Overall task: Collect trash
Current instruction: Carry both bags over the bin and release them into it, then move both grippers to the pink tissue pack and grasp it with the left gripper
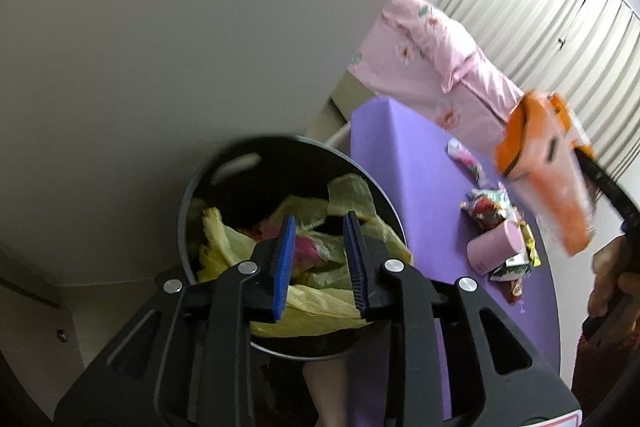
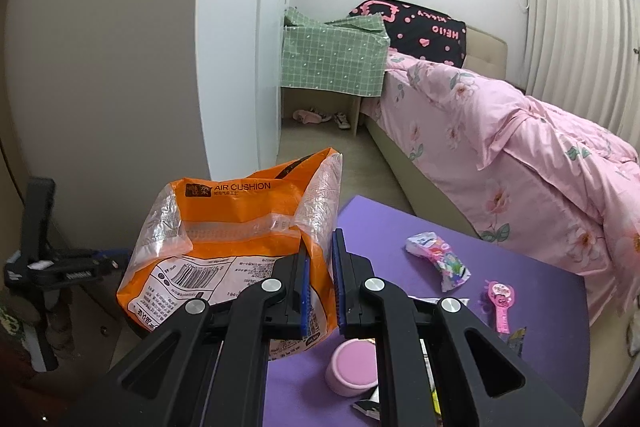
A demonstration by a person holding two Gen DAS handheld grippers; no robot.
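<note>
While wrappers [image 2: 439,259], a pink jar [image 2: 354,367] and a pink comb [image 2: 500,301] crowd our purple table [image 2: 384,227] at lower right, we pinch the orange bag [image 2: 236,243] in our closed right gripper [image 2: 321,281]; crinkled, printed, part clear, it stands mouth-up at centre. Our left gripper [image 1: 318,259] gapes empty over the black bin [image 1: 240,155] of yellow bags [image 1: 320,301].

Bedroom behind my work area.
I see a pink floral bed [image 2: 500,131] at right, green checked cloth [image 2: 332,61] upper centre, pleated curtains [image 2: 580,19] far right.
</note>
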